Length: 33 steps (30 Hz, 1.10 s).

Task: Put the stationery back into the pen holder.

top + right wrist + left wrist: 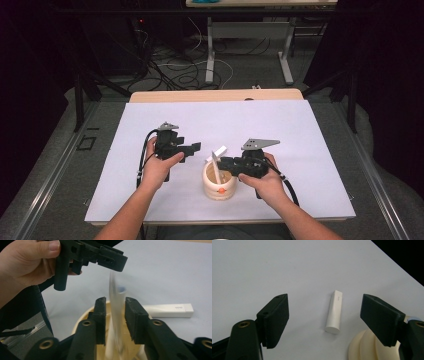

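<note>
Right claw [115,322] sits over the cream cup [219,186], a white tube [115,315] standing between its jaws. Jaws look just parted: small gaps either side and the tube is motion-blurred, so my read is it's being dropped into the cup, bottom end already inside. Open a bit more and lift straight up; don't drag sideways or the tube tips out, or the cup goes over.

Left claw [325,321] is spread wide and empty, hovering above the second white tube [334,312] lying flat on the table [150,200], just beside the cup. For the pick: centre the jaws across the tube's narrow width, come down low, close near mid-length. Keep the right-hand jaw clear of the cup rim.
</note>
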Available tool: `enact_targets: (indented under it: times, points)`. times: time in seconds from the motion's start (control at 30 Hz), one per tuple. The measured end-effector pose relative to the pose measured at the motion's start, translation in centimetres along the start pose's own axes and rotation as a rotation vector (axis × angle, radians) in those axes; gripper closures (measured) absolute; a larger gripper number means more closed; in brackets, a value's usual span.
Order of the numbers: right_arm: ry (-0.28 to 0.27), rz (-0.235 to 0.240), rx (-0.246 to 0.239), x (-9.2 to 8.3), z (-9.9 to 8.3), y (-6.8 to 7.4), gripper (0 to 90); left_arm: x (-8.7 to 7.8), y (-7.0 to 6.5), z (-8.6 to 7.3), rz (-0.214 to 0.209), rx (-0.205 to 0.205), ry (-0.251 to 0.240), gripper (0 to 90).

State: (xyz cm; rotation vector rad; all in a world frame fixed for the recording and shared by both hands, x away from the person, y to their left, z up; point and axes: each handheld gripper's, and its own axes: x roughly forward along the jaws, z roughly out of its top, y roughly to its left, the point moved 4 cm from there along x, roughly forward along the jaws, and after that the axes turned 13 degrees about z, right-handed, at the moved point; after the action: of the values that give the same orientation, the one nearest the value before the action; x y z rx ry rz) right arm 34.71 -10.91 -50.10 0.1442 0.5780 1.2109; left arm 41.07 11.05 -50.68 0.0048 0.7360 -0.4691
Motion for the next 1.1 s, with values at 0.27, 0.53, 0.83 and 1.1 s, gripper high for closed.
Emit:
enact_targets:
  times: [0.27, 0.53, 0.83, 1.1]
  points:
    - [-0.042, -0.089, -0.064, -2.0, 1.0, -1.0, 55.7, 0.1, 0.3, -0.3, -0.002, -0.004, -0.001, 26.0]
    - [-0.033, -0.228, -0.131, -3.7, 0.6, -3.9, 45.3, 0.6, 0.1, -0.6, -0.008, -0.002, 0.009, 27.5]
    - [-0.013, -0.260, -0.096, -4.4, -0.4, -5.5, 43.2, 1.4, 0.0, -1.2, 0.010, 0.024, 0.032, 28.0]
    - [-0.030, -0.270, -0.078, -5.1, -0.3, -5.9, 43.2, 2.7, -0.8, -1.1, 0.021, 0.098, 0.063, 31.0]
